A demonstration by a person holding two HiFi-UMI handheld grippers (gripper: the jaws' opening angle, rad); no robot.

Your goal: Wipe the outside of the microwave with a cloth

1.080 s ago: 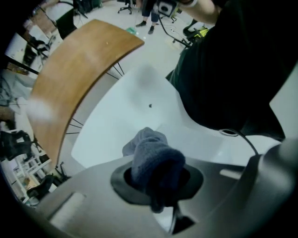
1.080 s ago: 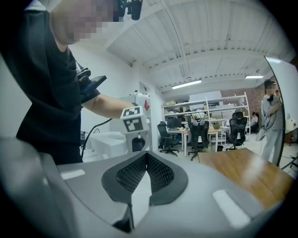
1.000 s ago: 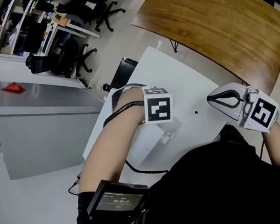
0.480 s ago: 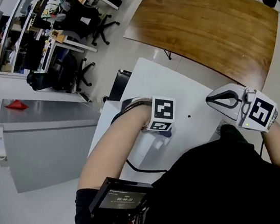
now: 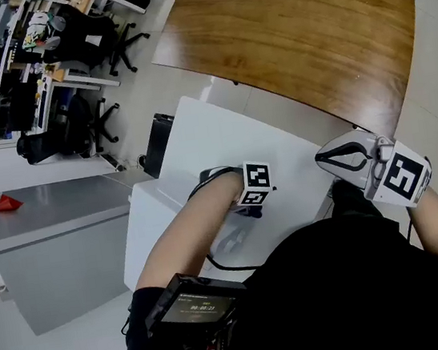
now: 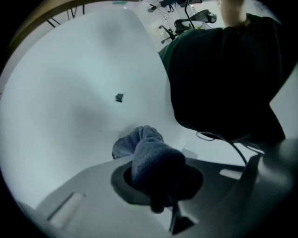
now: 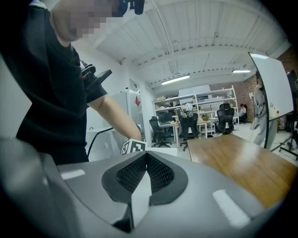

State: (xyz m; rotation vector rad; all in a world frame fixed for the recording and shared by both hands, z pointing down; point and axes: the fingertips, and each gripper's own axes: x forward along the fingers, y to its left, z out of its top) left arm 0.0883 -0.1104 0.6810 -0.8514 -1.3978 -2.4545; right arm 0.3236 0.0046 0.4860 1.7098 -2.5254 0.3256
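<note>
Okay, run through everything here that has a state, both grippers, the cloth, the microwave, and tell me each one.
left gripper: shut on the cloth.
cloth: bunched up, pressed against the microwave's white top.
right gripper: shut, nothing between its fingers, away from the cloth.
microwave: only its white outer surface shows; door open or closed cannot be told.

The cloth [image 6: 148,149] was blue-grey; the microwave [image 5: 197,137] plain white with one dark speck; the desk [image 5: 296,30] brown woodgrain.
</note>
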